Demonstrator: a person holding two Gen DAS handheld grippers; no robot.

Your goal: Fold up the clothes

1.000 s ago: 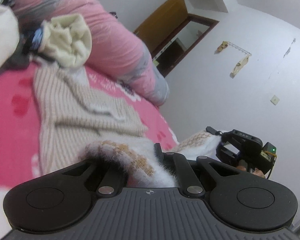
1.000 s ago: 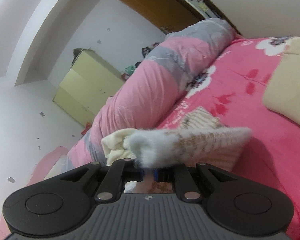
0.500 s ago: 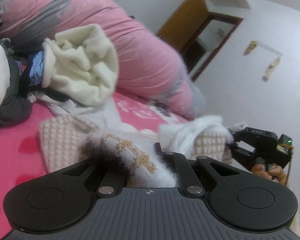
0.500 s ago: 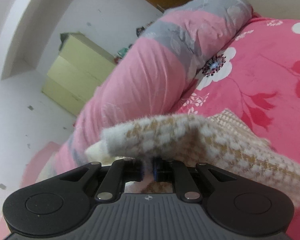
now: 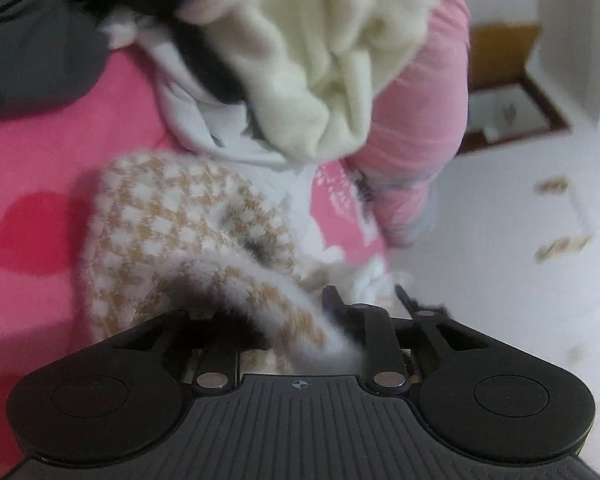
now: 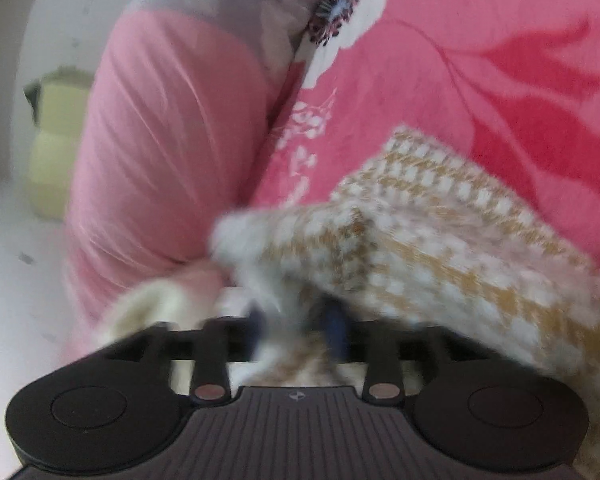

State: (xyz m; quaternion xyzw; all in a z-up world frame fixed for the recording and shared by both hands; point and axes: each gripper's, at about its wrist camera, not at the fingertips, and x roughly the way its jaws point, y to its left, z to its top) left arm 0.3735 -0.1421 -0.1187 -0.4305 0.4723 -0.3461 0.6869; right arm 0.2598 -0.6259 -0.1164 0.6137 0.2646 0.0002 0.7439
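A fuzzy tan-and-white checked sweater [image 5: 180, 216] lies folded over on the pink flowered bed sheet [image 5: 40, 160]. Its near edge arches over my left gripper [image 5: 300, 312]. That gripper's jaws are opening, and the edge still lies between them, hiding the left finger. In the right wrist view the same sweater [image 6: 440, 216] runs to the right across the sheet [image 6: 480, 60]. My right gripper [image 6: 296, 320] is low over it with its jaws opening. Its blue pads [image 6: 336, 328] stand apart with loose fuzzy fabric between them. Both views are blurred.
A heap of clothes lies just beyond the sweater: a cream garment [image 5: 320, 60], a white one [image 5: 204, 120] and a dark grey one [image 5: 32, 52]. A rolled pink and grey duvet [image 6: 160, 140] runs along the bed's far side. A yellow-green cabinet [image 6: 56, 140] stands by the wall.
Both grippers have carried the sweater's edge forward and down onto the bed, closer to the clothes heap and the duvet. Their jaws, shut on the edge before, now stand parted.
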